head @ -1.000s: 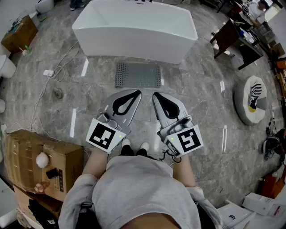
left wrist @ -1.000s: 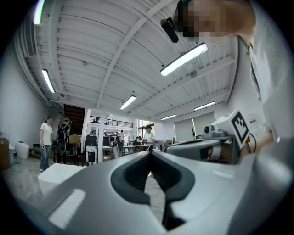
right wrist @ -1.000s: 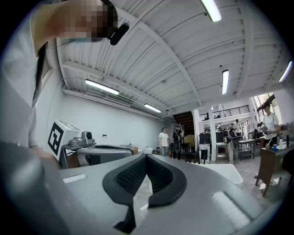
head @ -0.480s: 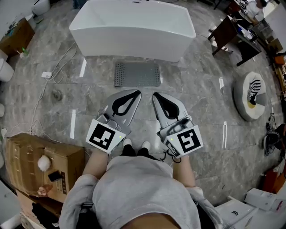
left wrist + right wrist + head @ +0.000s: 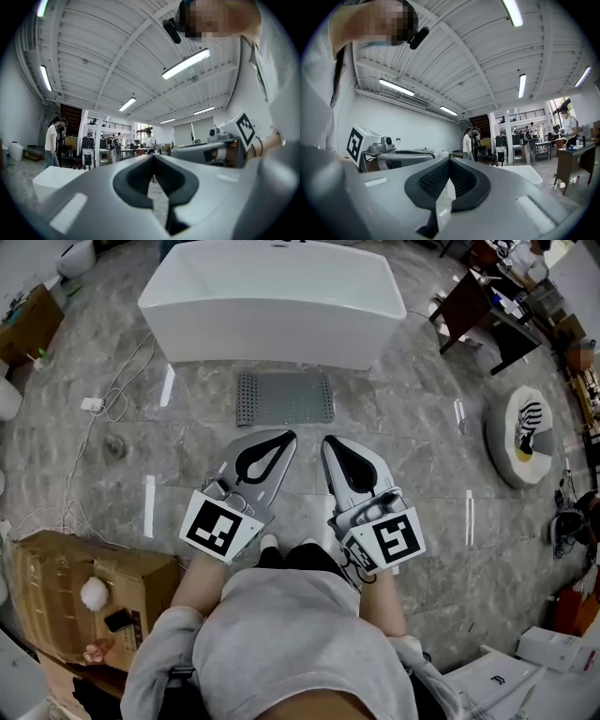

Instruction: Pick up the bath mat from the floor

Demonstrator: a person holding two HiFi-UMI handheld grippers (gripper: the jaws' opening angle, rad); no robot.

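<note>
No words, brand names, numbers or signs can be read in any view. The only printed marks are the black-and-white square markers on the cubes of the left gripper point(image 5: 285, 437) and the right gripper point(image 5: 330, 441). One marker point(image 5: 217, 526) faces up on the left cube and another point(image 5: 387, 540) on the right cube. Each is a blocky coded pattern, not letters or digits. The right cube's marker also shows in the left gripper view, and the left cube's in the right gripper view.
</note>
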